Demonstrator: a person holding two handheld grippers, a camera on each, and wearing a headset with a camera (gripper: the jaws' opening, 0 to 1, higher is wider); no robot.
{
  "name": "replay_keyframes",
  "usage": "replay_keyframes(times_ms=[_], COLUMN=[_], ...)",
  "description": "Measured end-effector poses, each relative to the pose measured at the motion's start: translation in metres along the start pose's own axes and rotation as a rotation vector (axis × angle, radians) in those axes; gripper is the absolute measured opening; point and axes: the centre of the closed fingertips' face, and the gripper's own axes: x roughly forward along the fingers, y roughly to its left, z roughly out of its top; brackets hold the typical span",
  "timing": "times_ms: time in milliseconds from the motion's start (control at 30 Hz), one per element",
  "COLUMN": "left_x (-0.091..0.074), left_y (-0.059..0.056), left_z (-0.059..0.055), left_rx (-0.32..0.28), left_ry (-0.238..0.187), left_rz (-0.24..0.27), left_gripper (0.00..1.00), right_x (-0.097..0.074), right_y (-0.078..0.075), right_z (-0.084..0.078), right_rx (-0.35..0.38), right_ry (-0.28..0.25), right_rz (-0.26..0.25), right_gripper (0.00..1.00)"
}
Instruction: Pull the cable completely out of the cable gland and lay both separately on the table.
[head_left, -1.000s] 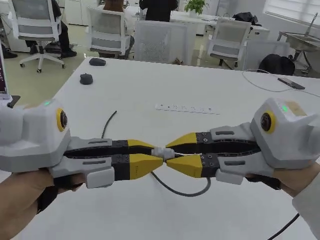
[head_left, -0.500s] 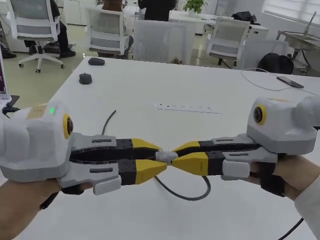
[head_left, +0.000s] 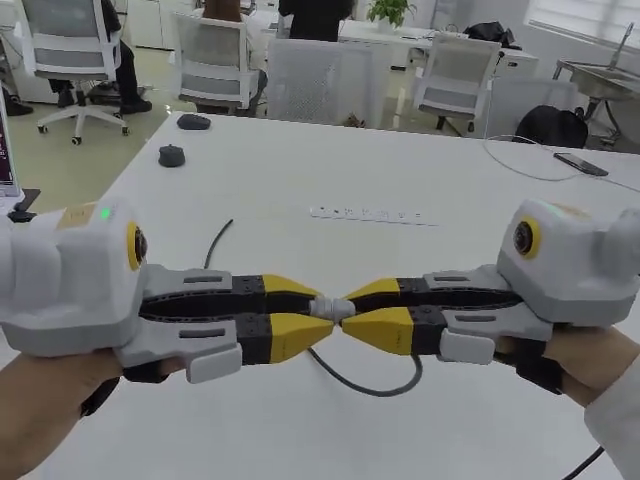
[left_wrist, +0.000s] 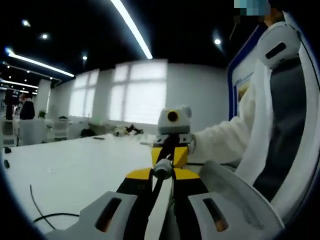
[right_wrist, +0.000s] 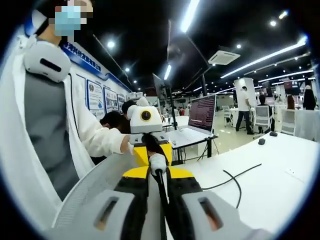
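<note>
Two tools meet tip to tip above the white bench (head_left: 300, 170), one in each hand. The left tool (head_left: 312, 312) has its jaws closed on the one cable gland (head_left: 330, 307), a small pale fitting held in the air between the yellow tips. The right tool (head_left: 350, 310) is closed too. In its own view the gland (right_wrist: 158, 162) sits at its tips and the one dark cable (right_wrist: 161, 200) runs back between its jaws, so it seems to grip the cable just behind the gland. The cable is still in the gland. Below the tools a loop of cable (head_left: 370, 388) lies on the bench, and another stretch shows behind the left tool. In the left gripper view the gland (left_wrist: 162, 169) sits at the tips, facing the right tool (left_wrist: 170, 156). Farther back on the bench lie two computer mice (head_left: 172, 157) and one power strip (head_left: 372, 215).
</note>
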Motion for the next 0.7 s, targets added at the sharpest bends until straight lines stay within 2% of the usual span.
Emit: replay_keyframes(times_ms=[100, 267, 300, 367, 533, 633, 700], left_x=[0.0007, 0.0014, 0.0009, 0.0003, -0.0001, -0.0003, 0.0002], left_y=[-0.0012, -0.0022, -0.003, -0.0026, -0.0007, 0.0002, 0.0], left_z=[-0.0039, -0.0043, -0.0052, -0.0062, -0.0057, -0.0055, -0.0067], left_rx=[-0.079, -0.087, -0.145, -0.202, -0.187, -0.172, -0.164], left_ry=[0.014, 0.015, 0.017, 0.021, 0.014, 0.012, 0.017], left_rz=[-0.016, -0.018, -0.029, -0.036, -0.027, -0.021, -0.019], left_gripper=[0.15, 0.15, 0.15, 0.15, 0.15, 0.15, 0.16], right_x=[-0.0007, -0.0017, -0.0009, -0.0001, 0.0001, 0.0005, 0.0001], right_y=[0.0016, 0.0032, 0.0037, 0.0032, 0.0, -0.0025, -0.0032], right_z=[-0.0021, -0.003, -0.0031, -0.0039, -0.0038, -0.0043, -0.0048], right_rx=[-0.078, -0.156, -0.189, -0.231, -0.221, -0.141, -0.139], right_ry=[0.01, 0.006, 0.009, 0.014, 0.013, 0.013, 0.017], right_rz=[0.003, 0.003, 0.004, 0.002, -0.001, -0.005, 0.0], right_gripper=[0.11, 0.11, 0.11, 0.11, 0.11, 0.12, 0.12])
